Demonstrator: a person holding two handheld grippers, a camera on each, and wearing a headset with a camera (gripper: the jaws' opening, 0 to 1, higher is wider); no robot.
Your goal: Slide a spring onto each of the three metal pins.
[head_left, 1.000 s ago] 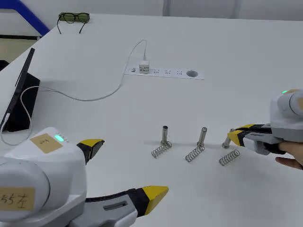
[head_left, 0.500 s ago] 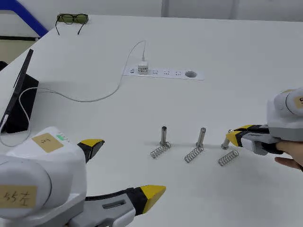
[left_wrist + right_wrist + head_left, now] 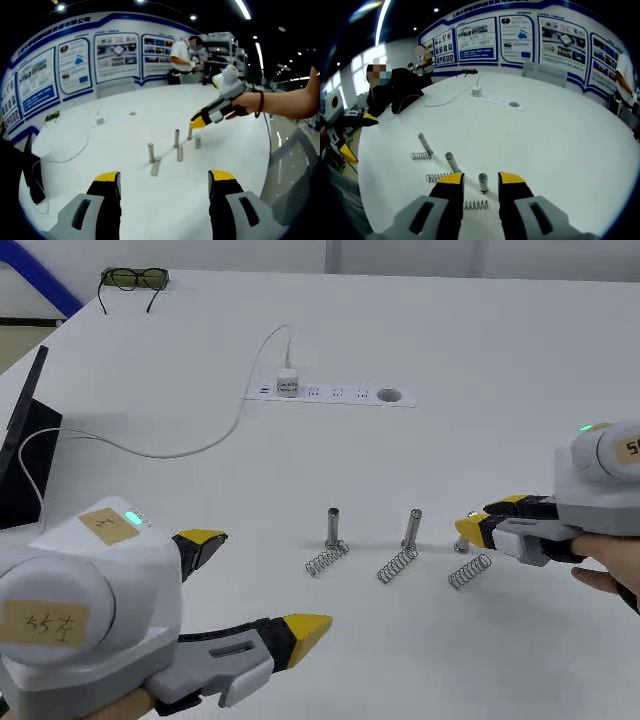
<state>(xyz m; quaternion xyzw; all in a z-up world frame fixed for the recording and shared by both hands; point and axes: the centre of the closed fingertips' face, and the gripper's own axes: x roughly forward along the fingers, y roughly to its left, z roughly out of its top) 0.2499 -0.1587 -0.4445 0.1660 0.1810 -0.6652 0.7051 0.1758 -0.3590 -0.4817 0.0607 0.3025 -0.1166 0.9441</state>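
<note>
Risk of toppling the rightmost pin (image 3: 483, 184) just by the open, empty right gripper (image 3: 481, 176), or flicking its spring (image 3: 475, 205) away; left gripper (image 3: 164, 181) likewise open, empty

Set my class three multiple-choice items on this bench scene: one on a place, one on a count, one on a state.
1. Which pin stands between the tips of the right claw? A leftmost B middle C rightmost
2. How many springs lie on the table? A one B two C three
3. The left claw is: A open and empty B shut on a spring C shut on a pin
Key: 1 C, the right gripper view shows the rightmost pin between its yellow tips. 2 C, one lies beside each pin. 3 A, its jaws stand wide apart with nothing between.
</note>
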